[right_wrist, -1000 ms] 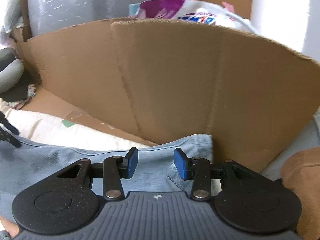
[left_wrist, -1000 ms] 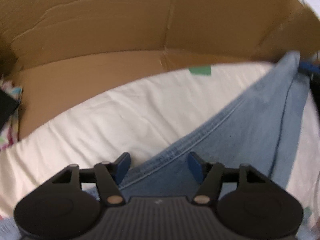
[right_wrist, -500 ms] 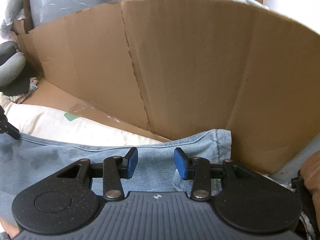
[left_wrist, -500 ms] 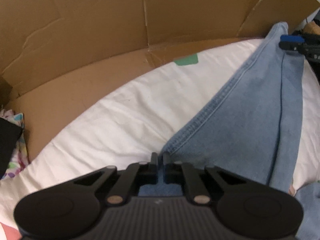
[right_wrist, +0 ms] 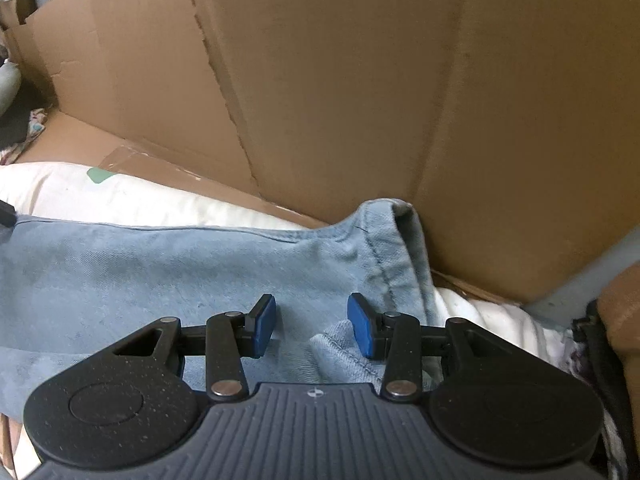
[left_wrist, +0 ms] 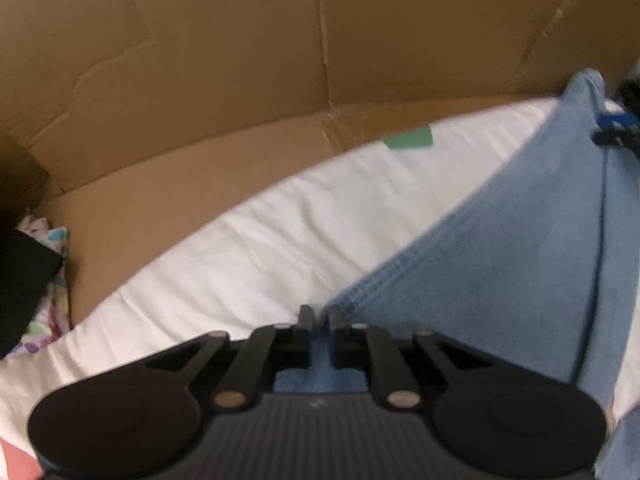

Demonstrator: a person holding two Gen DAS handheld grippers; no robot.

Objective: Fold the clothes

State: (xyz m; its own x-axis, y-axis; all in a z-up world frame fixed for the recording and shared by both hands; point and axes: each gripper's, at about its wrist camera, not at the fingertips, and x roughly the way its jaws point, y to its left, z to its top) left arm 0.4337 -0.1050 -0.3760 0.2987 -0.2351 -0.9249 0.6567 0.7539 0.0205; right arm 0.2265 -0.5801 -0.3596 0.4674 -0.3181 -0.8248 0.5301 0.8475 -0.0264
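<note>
Light blue jeans [left_wrist: 500, 264] lie stretched across a white sheet [left_wrist: 248, 240]. My left gripper [left_wrist: 319, 316] is shut on the hemmed corner of the jeans at the bottom centre of the left wrist view. In the right wrist view the jeans [right_wrist: 160, 264] spread leftward, their far end bunched against a cardboard wall. My right gripper [right_wrist: 312, 322] is open just above that end, with denim under its blue pads [right_wrist: 362, 330] and nothing pinched between them. The right gripper also shows as a small blue and black shape [left_wrist: 618, 128] at the far right edge of the left wrist view.
Tall brown cardboard walls [left_wrist: 280, 60] enclose the sheet on the far side, and the cardboard [right_wrist: 360, 80] stands close in the right wrist view. A green tape patch [left_wrist: 410, 138] marks the sheet's far edge. Patterned fabric and a black object [left_wrist: 28, 280] sit at the left.
My left gripper closed on the jeans' corner and now holds it, the view shifting slightly. My right gripper stayed open and moved lower and closer over the jeans' bunched end.
</note>
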